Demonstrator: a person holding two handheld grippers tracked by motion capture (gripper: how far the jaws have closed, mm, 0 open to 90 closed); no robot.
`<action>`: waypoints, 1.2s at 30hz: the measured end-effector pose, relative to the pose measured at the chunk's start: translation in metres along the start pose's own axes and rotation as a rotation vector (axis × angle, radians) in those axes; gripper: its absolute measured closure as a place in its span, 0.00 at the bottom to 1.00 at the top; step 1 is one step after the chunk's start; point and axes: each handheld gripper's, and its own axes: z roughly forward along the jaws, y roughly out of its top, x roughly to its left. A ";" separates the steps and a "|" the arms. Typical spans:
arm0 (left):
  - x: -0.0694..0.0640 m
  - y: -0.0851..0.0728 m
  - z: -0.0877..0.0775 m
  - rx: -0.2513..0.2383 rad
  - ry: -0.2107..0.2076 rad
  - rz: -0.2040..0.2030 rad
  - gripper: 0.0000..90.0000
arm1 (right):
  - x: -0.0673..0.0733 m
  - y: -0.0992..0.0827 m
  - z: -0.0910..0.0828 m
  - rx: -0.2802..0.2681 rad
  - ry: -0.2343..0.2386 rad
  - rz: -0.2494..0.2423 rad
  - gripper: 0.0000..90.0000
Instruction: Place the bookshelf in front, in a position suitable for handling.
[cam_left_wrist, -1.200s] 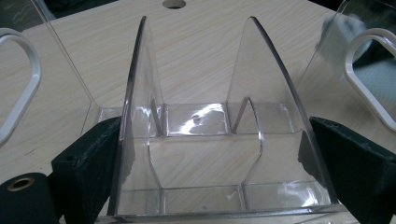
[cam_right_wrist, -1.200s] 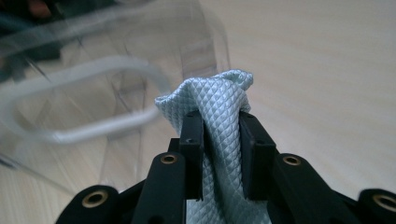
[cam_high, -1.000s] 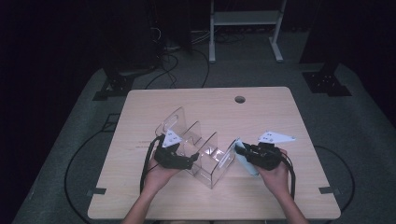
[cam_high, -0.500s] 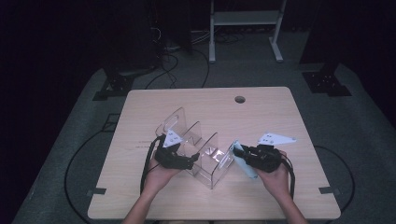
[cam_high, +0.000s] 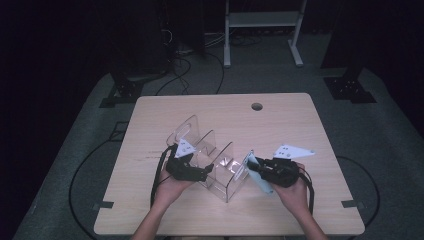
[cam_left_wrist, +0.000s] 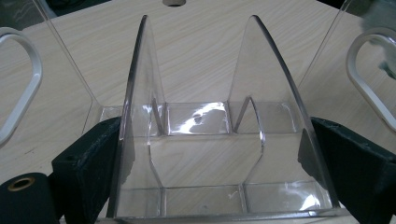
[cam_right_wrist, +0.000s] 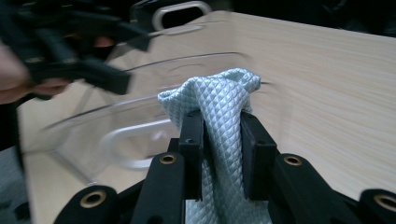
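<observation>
Clear acrylic rack (cam_high: 215, 162) standing on the pale wooden worktop (cam_high: 280, 125), somewhat left of centre and towards the near edge, set at a slant to the worktop's sides. Several upright transparent dividers rising from its base, with handle cut-outs in the outer walls.

Left tool (cam_high: 192, 170) at the rack's near left end, jaws spread wide and clamped on the rack's outer walls. In the left gripper view, rack (cam_left_wrist: 210, 135) seen end on between the two black jaws, one jaw against each side wall, two curved dividers standing upright in the middle and wood grain visible through the plastic. Left hand (cam_high: 170, 187) behind the tool, forearm coming in from the bottom edge.

Right tool (cam_high: 260, 172) just beside the rack's right end, jaws pressed nearly together and pinching a light blue cloth (cam_high: 260, 177). Cloth touching or nearly touching the rack's end wall; cannot tell which from above. In the right gripper view, cloth (cam_right_wrist: 219, 107) with a quilted diamond weave bunched up between the jaws, its top poking out above the tips, with the rack's blurred clear wall (cam_right_wrist: 140, 112) just beyond it. Right hand (cam_high: 295, 192) gripping the tool from the near side, cable trailing by the wrist.

Round hole (cam_high: 257, 106) in the worktop near its far edge, well apart from everything else.
</observation>
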 end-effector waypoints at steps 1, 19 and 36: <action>0.001 0.000 0.000 0.000 0.001 0.002 0.08 | 0.007 -0.001 0.000 0.001 0.029 -0.009 0.81; 0.001 0.000 -0.001 -0.002 0.011 -0.005 0.10 | 0.033 -0.002 0.001 0.035 0.133 -0.114 0.81; 0.004 0.000 0.001 -0.013 -0.001 -0.005 0.09 | 0.025 -0.002 0.004 0.037 0.124 -0.086 0.82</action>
